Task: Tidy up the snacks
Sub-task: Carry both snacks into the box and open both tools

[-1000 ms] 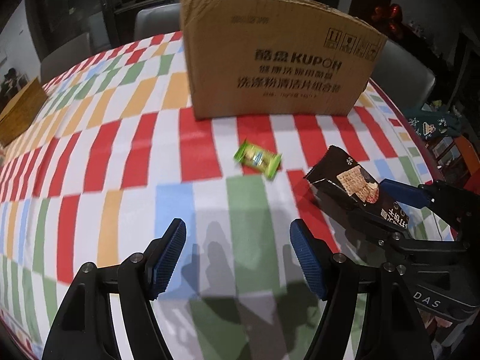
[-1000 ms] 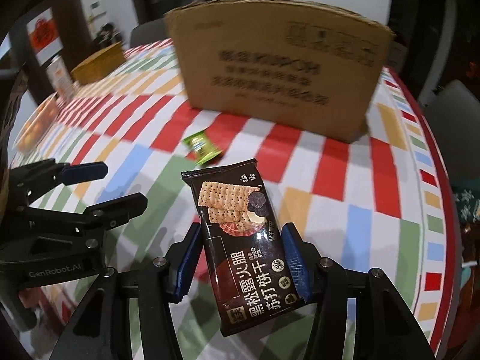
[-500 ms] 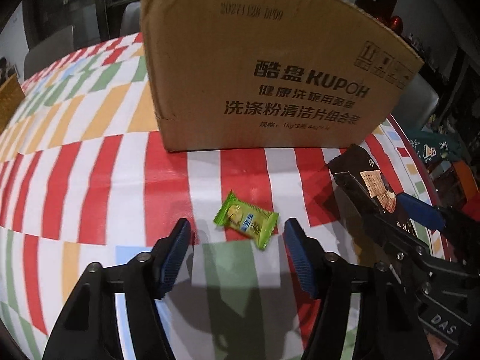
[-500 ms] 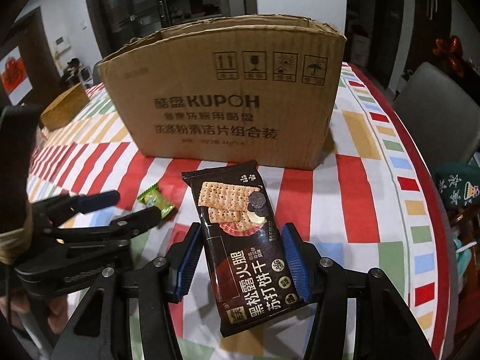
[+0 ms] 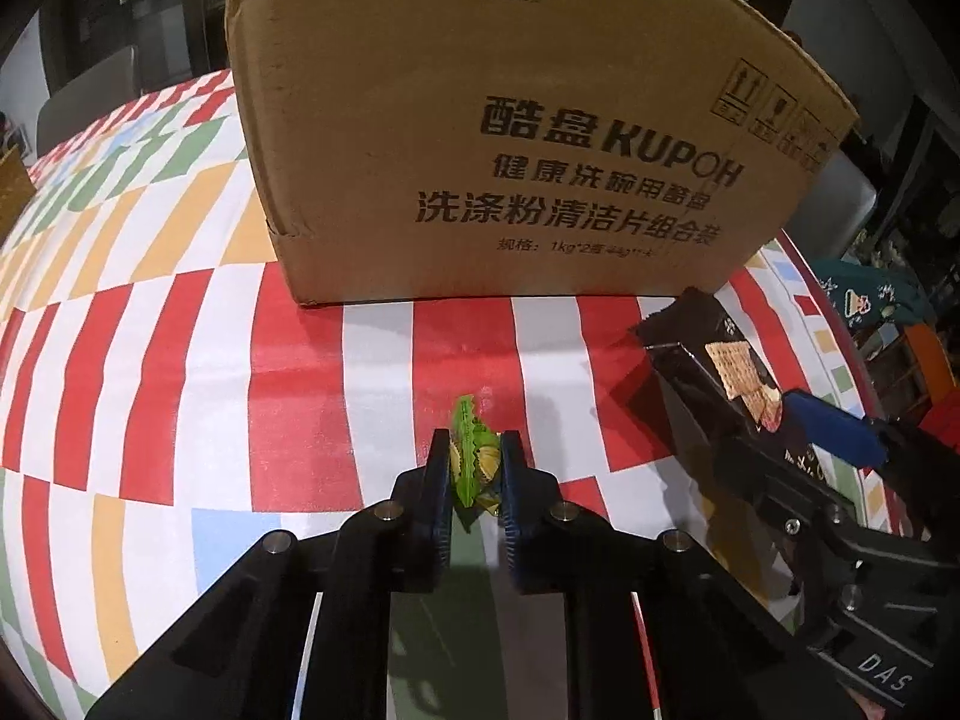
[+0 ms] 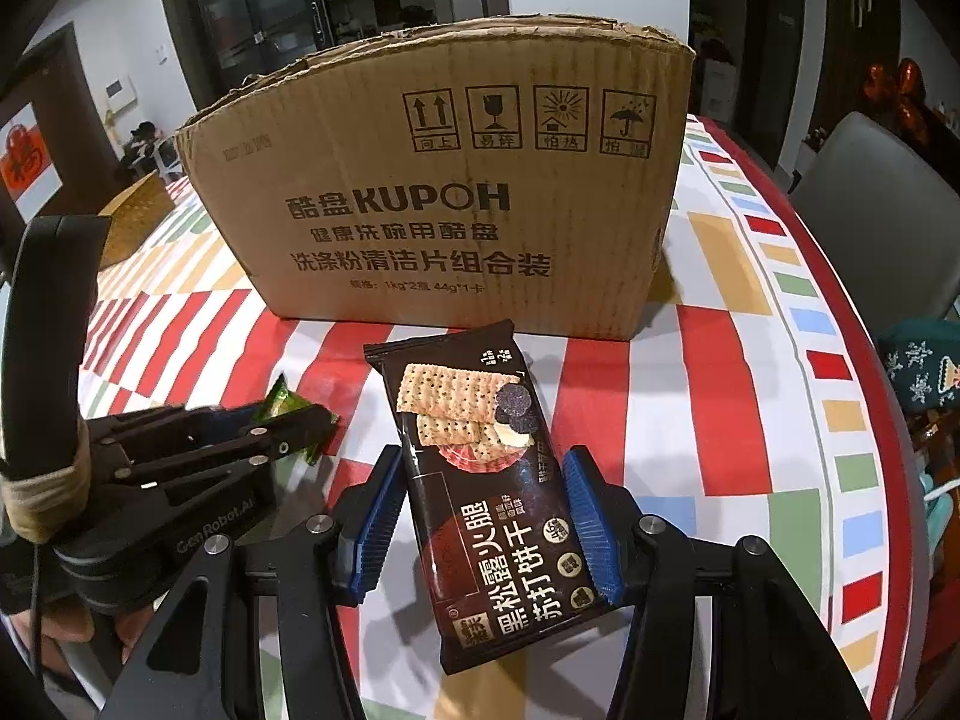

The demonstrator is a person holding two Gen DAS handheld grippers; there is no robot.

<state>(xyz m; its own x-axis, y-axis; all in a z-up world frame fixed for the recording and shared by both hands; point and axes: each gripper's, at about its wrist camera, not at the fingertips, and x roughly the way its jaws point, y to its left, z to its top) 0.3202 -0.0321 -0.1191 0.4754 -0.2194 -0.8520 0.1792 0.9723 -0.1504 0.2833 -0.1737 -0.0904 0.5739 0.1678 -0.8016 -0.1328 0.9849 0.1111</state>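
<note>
Checkered tablecloth (image 5: 180, 360) under both my grippers. My left gripper (image 5: 475, 468) pinches the green candy (image 5: 471, 456) tight at the cloth; my right gripper (image 6: 480, 516) grips the black cracker pack (image 6: 480, 480). Cardboard box (image 6: 444, 192) stands just beyond.

Both grippers are black frames with silver screw heads and ribbed blue pads (image 6: 585, 516). The left gripper (image 6: 294, 414) reads "GenRobot.AI"; tan tape wraps its handle (image 6: 36, 498).
</note>
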